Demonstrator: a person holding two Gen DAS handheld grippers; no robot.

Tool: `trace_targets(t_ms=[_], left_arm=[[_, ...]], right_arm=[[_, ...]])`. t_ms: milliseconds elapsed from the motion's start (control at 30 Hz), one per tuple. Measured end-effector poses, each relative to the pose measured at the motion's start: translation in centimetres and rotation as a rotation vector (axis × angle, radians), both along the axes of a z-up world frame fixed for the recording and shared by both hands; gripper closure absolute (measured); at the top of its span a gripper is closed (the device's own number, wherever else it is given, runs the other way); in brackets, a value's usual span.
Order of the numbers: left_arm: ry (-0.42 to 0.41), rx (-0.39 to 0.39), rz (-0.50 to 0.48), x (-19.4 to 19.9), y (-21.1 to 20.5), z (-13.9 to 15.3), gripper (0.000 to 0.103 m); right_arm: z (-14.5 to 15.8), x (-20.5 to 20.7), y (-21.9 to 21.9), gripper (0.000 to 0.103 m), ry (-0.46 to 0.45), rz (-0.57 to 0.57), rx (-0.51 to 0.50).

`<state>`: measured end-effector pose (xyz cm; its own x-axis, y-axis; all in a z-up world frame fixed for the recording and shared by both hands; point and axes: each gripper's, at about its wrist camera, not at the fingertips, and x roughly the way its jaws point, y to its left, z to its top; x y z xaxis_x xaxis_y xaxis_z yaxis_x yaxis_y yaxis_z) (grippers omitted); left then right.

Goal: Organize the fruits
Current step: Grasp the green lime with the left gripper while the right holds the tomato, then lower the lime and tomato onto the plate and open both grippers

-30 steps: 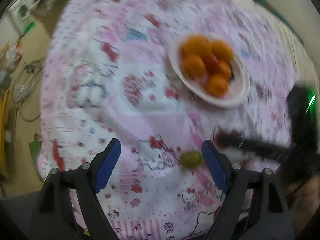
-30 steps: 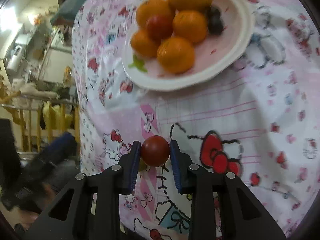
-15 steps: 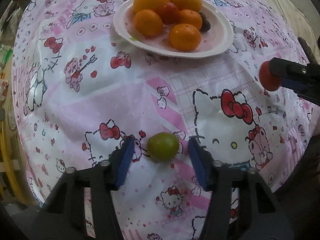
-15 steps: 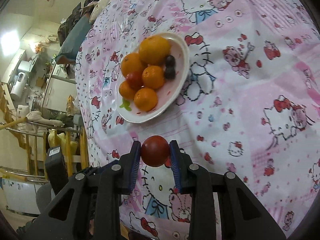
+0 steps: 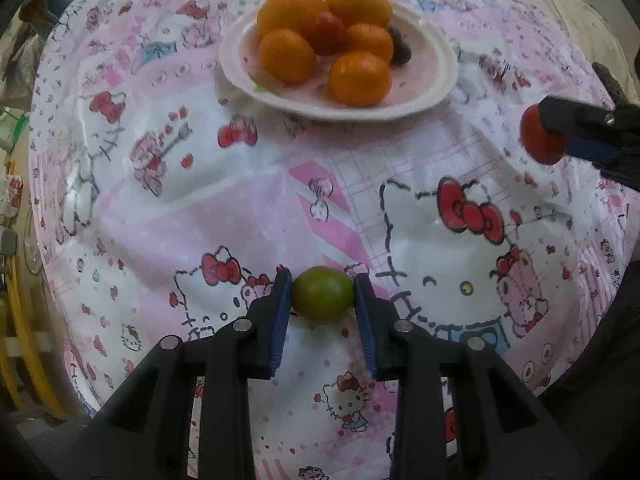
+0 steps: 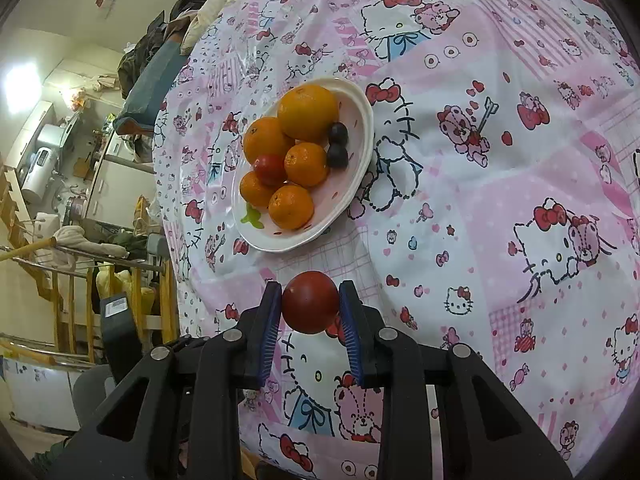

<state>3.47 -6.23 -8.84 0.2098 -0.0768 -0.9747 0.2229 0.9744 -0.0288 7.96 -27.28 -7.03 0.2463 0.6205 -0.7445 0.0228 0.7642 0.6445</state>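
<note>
My left gripper (image 5: 322,294) is shut on a green fruit (image 5: 322,293) at the near side of the table. My right gripper (image 6: 311,302) is shut on a red fruit (image 6: 311,302) and holds it above the cloth; the red fruit also shows at the right of the left wrist view (image 5: 541,136). A white plate (image 5: 436,92) at the far middle holds several oranges (image 5: 360,78), a red fruit (image 5: 327,32) and dark fruits (image 5: 398,46). The plate (image 6: 362,160) lies beyond the red fruit in the right wrist view.
The table carries a pink and white cartoon-cat cloth (image 5: 200,184). Left of the table in the right wrist view are yellow railings (image 6: 76,300), cluttered shelves and a blue cushion (image 6: 148,84).
My left gripper has closed its jaws onto the green fruit. My right gripper, still holding the red fruit, has drawn back from the plate and risen.
</note>
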Motion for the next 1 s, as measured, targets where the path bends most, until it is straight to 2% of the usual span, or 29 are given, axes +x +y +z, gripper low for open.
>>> trace_targets(t_ms=[200, 500, 833, 1000], left_arm=[[-0.103, -0.01, 0.029, -0.2, 0.5, 2.9, 0.075], [-0.163, -0.071, 0.09, 2.0, 3.2, 7.1, 0.075], [-0.21, -0.063, 0.079, 6.3, 3.1, 8.9, 0.075], [-0.213, -0.051, 0.066, 8.4, 2.6, 8.4, 0.075]], right_arm=[[0.3, -0.1, -0.2, 0.072, -0.012, -0.004, -0.003], [3.1, 0.6, -1.8, 0.072, -0.105, -0.048, 0.03], [5.4, 3.5, -2.2, 0.072, -0.195, -0.026, 0.025], [5.0, 5.9, -1.8, 0.072, -0.193, -0.012, 0.013]])
